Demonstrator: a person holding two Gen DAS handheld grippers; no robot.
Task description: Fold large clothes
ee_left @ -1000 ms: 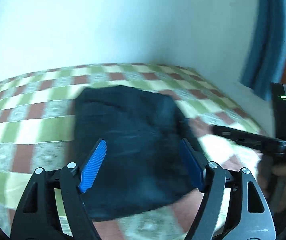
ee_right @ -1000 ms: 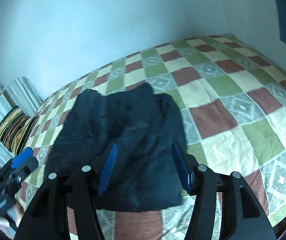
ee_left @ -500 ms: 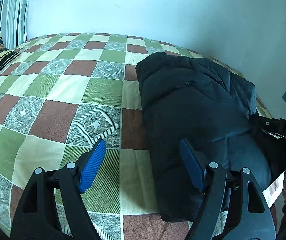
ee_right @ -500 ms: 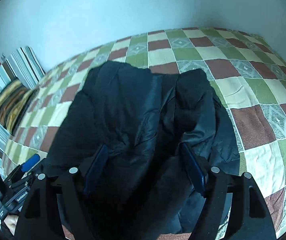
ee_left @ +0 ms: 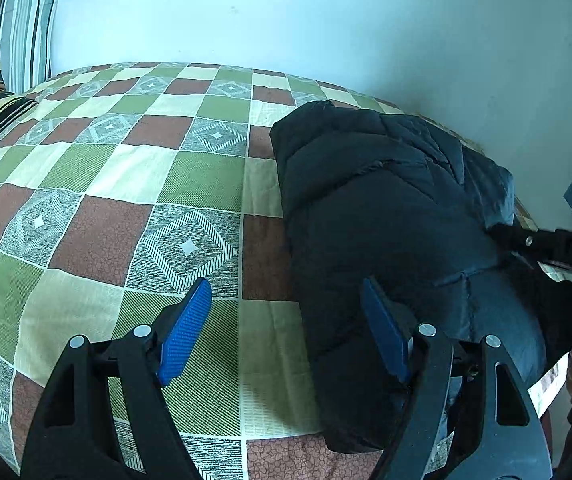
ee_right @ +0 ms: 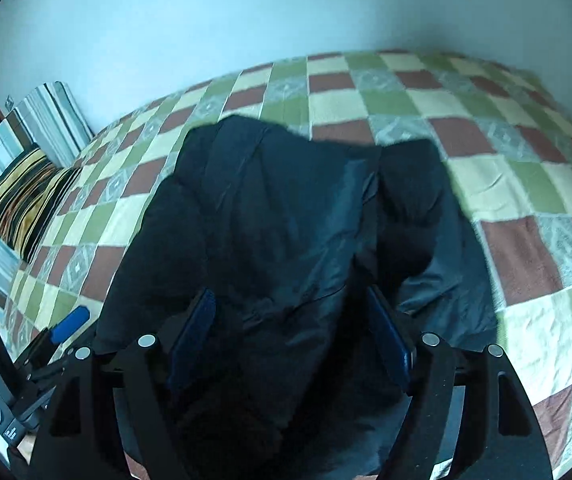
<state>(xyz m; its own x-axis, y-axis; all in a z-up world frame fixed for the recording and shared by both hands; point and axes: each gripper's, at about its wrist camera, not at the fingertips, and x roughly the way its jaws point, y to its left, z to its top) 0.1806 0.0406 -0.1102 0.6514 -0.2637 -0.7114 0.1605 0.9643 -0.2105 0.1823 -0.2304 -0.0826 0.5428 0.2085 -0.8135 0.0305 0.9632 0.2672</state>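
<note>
Directly beyond the spread, empty left gripper (ee_left: 286,332) and the spread right gripper (ee_right: 292,336), which pinches nothing, lies the folded dark navy quilted puffer jacket (ee_left: 386,220), slick and puffy, a thick rectangular bundle on the checked green, brown and cream woven bedspread (ee_left: 105,200).

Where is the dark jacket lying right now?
The jacket lies folded on the checked bedspread near the bed's front edge, right of centre in the left wrist view, far from the striped pillows.
</note>
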